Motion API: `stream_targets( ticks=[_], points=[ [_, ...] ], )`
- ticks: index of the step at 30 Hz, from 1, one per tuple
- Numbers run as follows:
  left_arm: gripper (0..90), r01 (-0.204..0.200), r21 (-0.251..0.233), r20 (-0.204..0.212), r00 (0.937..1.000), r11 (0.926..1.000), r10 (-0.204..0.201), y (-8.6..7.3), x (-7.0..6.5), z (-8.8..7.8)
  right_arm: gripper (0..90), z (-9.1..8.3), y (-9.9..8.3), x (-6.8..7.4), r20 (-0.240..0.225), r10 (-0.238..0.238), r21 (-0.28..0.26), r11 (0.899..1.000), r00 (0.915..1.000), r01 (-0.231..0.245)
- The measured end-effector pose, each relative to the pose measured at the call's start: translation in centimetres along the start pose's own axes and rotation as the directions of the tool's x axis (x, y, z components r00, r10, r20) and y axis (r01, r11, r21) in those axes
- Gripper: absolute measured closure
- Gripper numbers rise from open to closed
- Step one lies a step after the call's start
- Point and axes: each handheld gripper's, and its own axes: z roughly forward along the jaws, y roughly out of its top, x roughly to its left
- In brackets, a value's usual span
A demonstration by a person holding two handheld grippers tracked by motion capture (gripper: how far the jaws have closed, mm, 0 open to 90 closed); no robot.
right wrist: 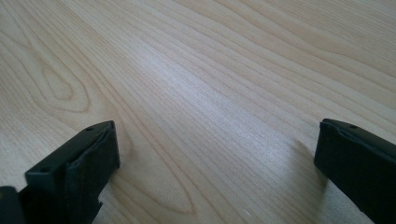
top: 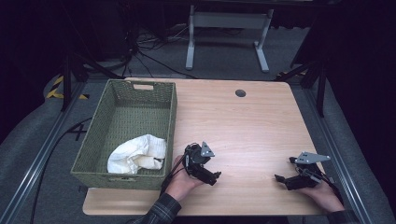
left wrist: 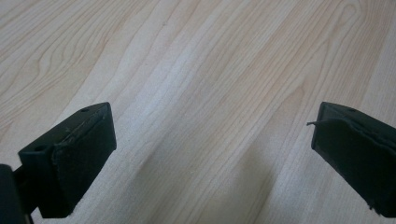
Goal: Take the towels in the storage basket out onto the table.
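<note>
From the high view, a green woven basket [top: 98, 140] sits on the left part of the wooden table [top: 243, 130], and a crumpled white cloth [top: 136, 154] lies inside it, bunched against the basket's near right corner. That is where the thing being handled sits: in the basket, not on the open tabletop. The left gripper [top: 215, 177] rests low over the table just right of the basket's near corner, pointing away from the basket, so it looks parked rather than reaching. The right gripper [top: 280, 178] sits well apart from the basket near the table's right edge, pointing inward. Both hands lie at the table's near edge, which reads as a resting pose, with the cloth already dropped where it belongs.

In the left gripper view, the left gripper [left wrist: 212, 144] has its two black jaws spread wide with nothing but bare wood grain between them. It holds nothing and hangs close over the table.

In the right gripper view, the right gripper [right wrist: 215, 158] is likewise spread wide, and pale wood runs uninterrupted between its jaws. It grips nothing either. Judging by this, the placing step looks finished, and neither tool is lined up on the basket.
</note>
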Motion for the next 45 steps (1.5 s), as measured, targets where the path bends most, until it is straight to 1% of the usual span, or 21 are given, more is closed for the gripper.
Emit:
stream_targets(
  ticks=[1, 2, 4, 5, 8, 10, 15, 17, 19, 21, 22, 27, 30, 31, 35, 36, 38, 39, 41, 42, 45],
  points=[
    [0.4, -0.001, -0.01, -0.001, 1.0, 1.0, 0.001, 0.0, 0.0, 0.1, 0.3, 0.0, 0.0, 0.0, 0.0, 0.0, 0.0, 1.0, 1.0, 0.0],
    [0.4, -0.004, -0.008, -0.003, 1.0, 1.0, 0.004, 0.0, 0.0, 0.1, 0.3, 0.0, 0.0, 0.0, 0.0, 0.0, 0.0, 1.0, 1.0, 0.0],
    [0.5, 0.002, -0.002, -0.002, 1.0, 1.0, -0.002, 0.0, 0.0, 0.0, 0.3, 0.0, 0.0, 0.0, -0.001, 0.002, 0.001, 1.0, 1.0, -0.002],
    [0.5, 0.007, -0.009, -0.002, 1.0, 0.9999, -0.007, 0.1, 0.0, 0.0, 0.3, 0.0, 0.0, 0.0, 0.0, 0.001, 0.0, 1.0, 1.0, -0.001],
    [0.5, 0.004, -0.012, -0.005, 1.0, 0.9999, -0.004, 0.3, 0.1, -0.3, 0.4, 0.0, 0.0, 0.0, 0.0, 0.003, 0.0, 1.0, 1.0, -0.003],
    [0.6, 0.009, -0.013, -0.006, 0.9999, 0.9999, -0.009, 0.4, 0.1, -0.4, 0.4, 0.0, 0.0, 0.0, 0.0, 0.005, 0.0, 1.0, 1.0, -0.005],
    [0.6, 0.02, -0.015, 0.002, 0.9998, 0.9997, -0.02, 0.5, 0.2, -0.6, 0.3, 0.0, 0.0, 0.0, 0.001, 0.002, -0.001, 1.0, 1.0, -0.002],
    [0.7, 0.026, -0.023, 0.005, 0.9997, 0.9994, -0.026, 0.6, 0.3, -0.6, 0.3, 0.0, 0.0, 0.0, 0.0, 0.004, 0.0, 1.0, 1.0, -0.004],
    [0.7, 0.021, -0.016, 0.004, 0.9998, 0.9996, -0.021, 0.7, 0.3, -0.7, 0.3, 0.0, 0.0, 0.0, 0.001, 0.003, 0.0, 1.0, 1.0, -0.003],
    [0.7, 0.023, -0.022, 0.004, 0.9997, 0.9995, -0.023, 0.8, 0.3, -0.7, 0.3, 0.0, 0.0, 0.0, 0.001, 0.003, 0.0, 1.0, 1.0, -0.003],
    [0.7, 0.022, -0.013, 0.003, 0.9998, 0.9997, -0.022, 0.9, 0.3, -0.9, 0.3, 0.0, 0.0, 0.0, 0.002, 0.002, -0.001, 1.0, 1.0, -0.002],
    [1.2, 0.03, -0.034, 0.004, 0.9996, 0.999, -0.03, 1.0, 0.3, -1.2, 0.3, 0.0, 0.0, 0.0, 0.001, 0.003, 0.0, 1.0, 1.0, -0.003],
    [1.2, 0.024, -0.024, 0.002, 0.9997, 0.9994, -0.024, 1.2, 0.3, -1.4, 0.3, 0.0, 0.0, 0.0, 0.001, 0.004, 0.0, 1.0, 1.0, -0.004],
    [1.2, 0.025, -0.033, -0.001, 0.9997, 0.9991, -0.025, 1.2, 0.2, -1.5, 0.3, 0.0, 0.0, 0.0, 0.001, 0.004, 0.0, 1.0, 1.0, -0.004],
    [1.2, 0.031, -0.04, 0.0, 0.9995, 0.9987, -0.031, 1.4, 0.2, -1.7, 0.3, 0.0, 0.0, 0.0, 0.001, 0.003, 0.0, 1.0, 1.0, -0.003],
    [1.2, 0.028, -0.037, 0.006, 0.9996, 0.9989, -0.027, 1.5, 0.3, -1.8, 0.3, 0.0, 0.0, 0.0, 0.001, 0.004, 0.0, 1.0, 1.0, -0.004],
    [1.2, 0.042, -0.036, 0.003, 0.9991, 0.9985, -0.041, 1.6, 0.2, -1.9, 0.3, 0.0, 0.0, 0.0, 0.002, 0.002, -0.001, 1.0, 1.0, -0.002],
    [1.2, 0.027, -0.039, 0.0, 0.9996, 0.9989, -0.027, 1.7, 0.3, -2.0, 0.3, 0.0, 0.0, 0.0, 0.001, 0.002, 0.0, 1.0, 1.0, -0.002],
    [1.2, 0.037, -0.041, 0.001, 0.9993, 0.9985, -0.037, 1.8, 0.2, -2.3, 0.3, 0.0, 0.0, 0.0, 0.001, 0.004, 0.0, 1.0, 1.0, -0.004],
    [1.2, 0.033, -0.041, 0.001, 0.9995, 0.9986, -0.033, 1.9, 0.3, -2.3, 0.3, 0.0, 0.0, 0.0, 0.001, 0.003, 0.0, 1.0, 1.0, -0.003],
    [1.5, 0.04, -0.047, 0.006, 0.9992, 0.9981, -0.039, 2.0, 0.3, -2.6, 0.3, 0.0, 0.0, 0.0, 0.001, 0.003, 0.0, 1.0, 1.0, -0.003]
  ],
)
